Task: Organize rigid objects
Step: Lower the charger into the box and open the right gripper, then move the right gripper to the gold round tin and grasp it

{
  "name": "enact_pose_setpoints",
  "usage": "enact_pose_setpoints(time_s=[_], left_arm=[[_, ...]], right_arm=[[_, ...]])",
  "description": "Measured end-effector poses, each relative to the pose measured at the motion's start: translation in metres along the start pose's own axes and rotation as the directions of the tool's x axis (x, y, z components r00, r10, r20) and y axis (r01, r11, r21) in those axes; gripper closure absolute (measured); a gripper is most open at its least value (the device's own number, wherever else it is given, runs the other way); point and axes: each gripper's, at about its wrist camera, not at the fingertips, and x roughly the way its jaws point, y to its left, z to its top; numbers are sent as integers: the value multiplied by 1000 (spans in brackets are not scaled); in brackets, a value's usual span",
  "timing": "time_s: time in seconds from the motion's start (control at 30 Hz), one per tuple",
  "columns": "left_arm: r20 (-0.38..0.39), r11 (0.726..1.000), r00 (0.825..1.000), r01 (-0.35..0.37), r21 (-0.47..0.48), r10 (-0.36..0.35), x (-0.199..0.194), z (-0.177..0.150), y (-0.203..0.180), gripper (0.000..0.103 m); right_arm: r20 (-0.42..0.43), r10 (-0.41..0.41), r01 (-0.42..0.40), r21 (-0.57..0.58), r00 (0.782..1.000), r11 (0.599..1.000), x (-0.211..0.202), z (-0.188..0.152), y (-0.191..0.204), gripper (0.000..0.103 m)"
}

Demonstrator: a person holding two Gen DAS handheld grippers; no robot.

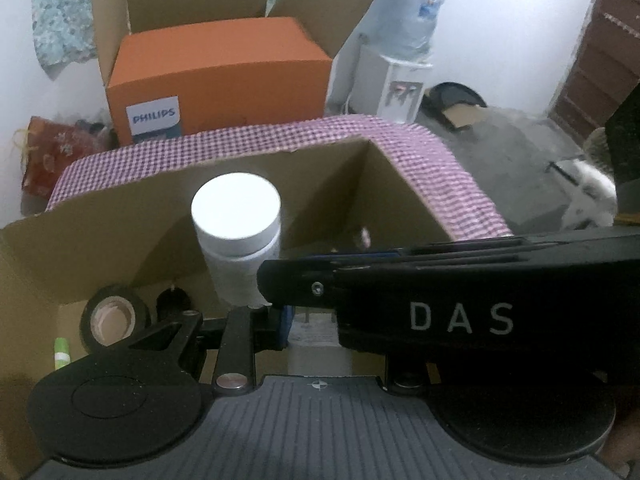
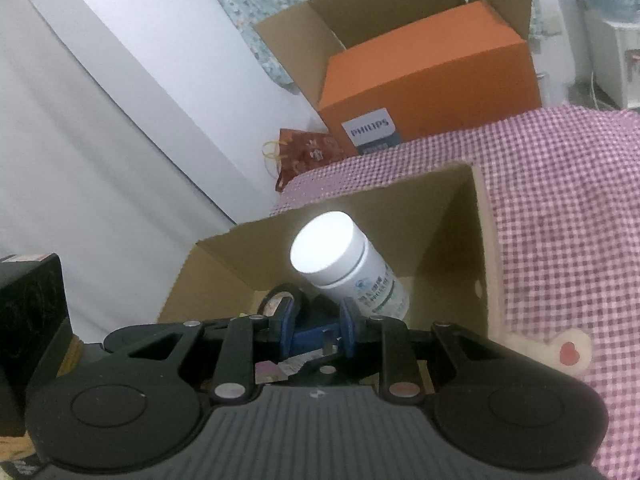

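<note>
**Mia:** Where is the white bottle (image 1: 236, 220)?

**Ben:** It is up over the open cardboard box (image 1: 120, 232), with its white cap on top. From the right camera it leans over to one side.

**Mia:** Who has it?

**Ben:** I cannot tell. Its bottom is hidden behind the 2 claws.

**Mia:** What is the left claw (image 1: 308, 316) doing?

**Ben:** It is squeezed tight. I can only see 1 blue finger (image 1: 282, 320), because the black body of the right claw lies across the other one. I cannot see what it squeezes.

**Mia:** And the right claw (image 2: 317, 320)?

**Ben:** Its 2 blue fingers are close together, and something blue sits between them. The bottle is just past its right finger. I cannot tell if this claw is gripping or loose.

**Mia:** What else is in the box?

**Ben:** A black roll of tape (image 1: 114, 316) lies on the box floor. A little green and white stick (image 1: 61, 354) is beside it.

**Mia:** What is the box on?

**Ben:** A pink checked cloth (image 1: 440, 168). Behind it is an orange box (image 1: 220, 76) inside a bigger brown one.
</note>
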Motion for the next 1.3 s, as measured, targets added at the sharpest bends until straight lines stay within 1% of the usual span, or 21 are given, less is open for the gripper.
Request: enact_pose_setpoints(time_s=[0.2,0.33,0.47,0.57,0.73,0.83,1.0,1.07,1.1,1.17,1.3], left_arm=[[12,1000,1000,5,-14,-5,1,1,1,77],[33,1000,999,-10,-23,11,1,0,2,77],[42,999,999,-2,-41,4,-3,0,5,76],[47,999,999,-3,-37,5,-5,0,4,76],[57,999,998,5,-40,-3,-12,0,3,74],[64,999,998,10,-36,-8,-19,-1,1,72],[81,999,997,22,-32,-19,-41,-7,-3,55],[91,999,996,27,-40,-24,-54,-13,-3,45],[99,998,995,36,-46,-31,-61,-16,-2,44],[117,997,992,54,-57,-47,-75,-24,-2,34],[145,996,987,72,-54,-63,-103,-44,-4,23]], right_arm=[[-2,-3,3,0,1000,1000,7,1,-2,75],[3,-4,4,4,1000,1000,3,3,-3,75],[8,0,0,2,1000,1000,2,2,-4,75],[11,0,0,1,1000,1000,1,3,-4,75],[25,0,0,10,1000,1000,-9,1,-3,75],[43,4,-4,18,999,1000,-19,-2,-2,75],[79,9,-12,40,997,999,-46,-11,0,75],[101,13,-18,52,995,998,-61,-18,1,74],[109,14,-21,61,994,998,-66,-20,1,74],[132,24,-35,86,991,996,-83,-31,2,74],[173,32,-54,119,984,991,-112,-54,6,73]])
